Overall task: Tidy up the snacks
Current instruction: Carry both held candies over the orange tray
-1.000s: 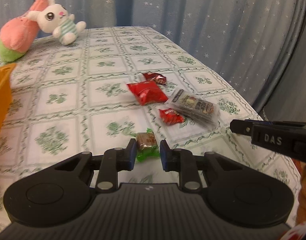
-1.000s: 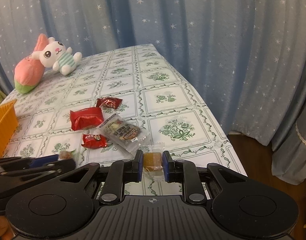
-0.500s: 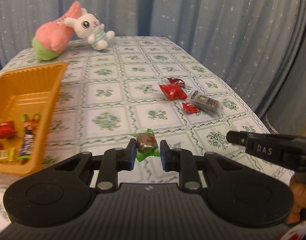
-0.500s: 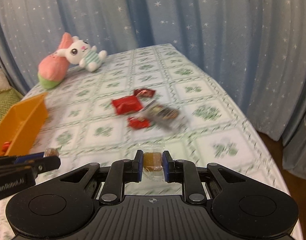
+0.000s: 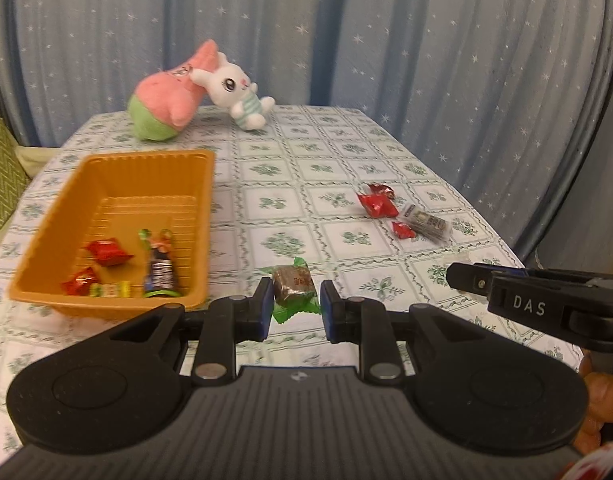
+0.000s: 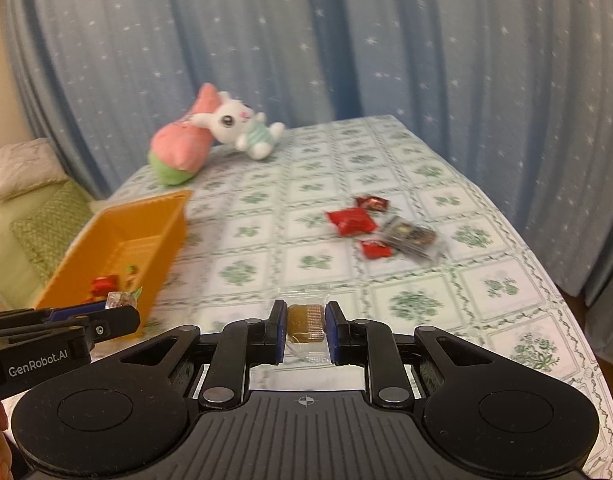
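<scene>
My left gripper [image 5: 294,304]: matte black ribbed body, two round caps, silver pivot screws, blue pads. My right gripper [image 6: 305,330] looks identical ("DAS" on its side, "GenRobot.AI" on the left's).

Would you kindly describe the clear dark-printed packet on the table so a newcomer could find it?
Start at the floral tablecloth, on the side away from the orange tray. Four loose snacks cluster there; the clear packet lies at the cluster's right end. Its three neighbours are red wrappers; it alone is transparent with dark print.
</scene>
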`<move>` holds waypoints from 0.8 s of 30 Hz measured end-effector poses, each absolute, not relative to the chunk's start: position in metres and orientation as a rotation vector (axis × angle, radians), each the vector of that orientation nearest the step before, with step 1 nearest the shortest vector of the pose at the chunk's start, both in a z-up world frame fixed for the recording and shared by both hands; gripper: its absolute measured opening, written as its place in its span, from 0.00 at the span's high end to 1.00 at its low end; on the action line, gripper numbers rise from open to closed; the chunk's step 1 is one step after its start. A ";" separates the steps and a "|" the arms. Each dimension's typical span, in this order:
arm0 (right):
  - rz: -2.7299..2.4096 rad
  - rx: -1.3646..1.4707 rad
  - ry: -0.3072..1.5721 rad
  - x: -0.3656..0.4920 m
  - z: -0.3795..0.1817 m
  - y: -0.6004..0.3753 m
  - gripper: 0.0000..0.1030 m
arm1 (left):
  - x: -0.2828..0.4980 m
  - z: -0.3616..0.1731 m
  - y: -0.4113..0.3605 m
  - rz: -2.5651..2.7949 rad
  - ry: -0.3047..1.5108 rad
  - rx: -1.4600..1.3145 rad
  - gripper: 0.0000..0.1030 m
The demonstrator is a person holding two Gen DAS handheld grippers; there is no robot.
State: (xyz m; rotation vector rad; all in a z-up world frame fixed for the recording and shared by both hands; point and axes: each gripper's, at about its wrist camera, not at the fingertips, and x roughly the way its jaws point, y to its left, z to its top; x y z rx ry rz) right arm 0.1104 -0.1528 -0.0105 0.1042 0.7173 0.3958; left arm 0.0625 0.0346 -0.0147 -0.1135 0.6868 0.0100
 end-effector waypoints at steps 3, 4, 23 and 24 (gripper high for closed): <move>0.427 0.089 0.708 0.102 -0.003 -0.139 0.80 | 0.051 -0.008 0.046 0.023 0.682 -0.115 0.79; 0.438 0.082 0.706 0.100 -0.002 -0.134 0.80 | 0.047 -0.006 0.049 0.028 0.679 -0.116 0.79; 0.589 -0.011 0.702 0.084 0.007 -0.056 0.80 | 0.013 0.008 0.119 0.133 0.666 -0.158 0.79; 0.594 -0.014 0.702 0.084 0.007 -0.053 0.80 | 0.012 0.009 0.122 0.135 0.665 -0.161 0.79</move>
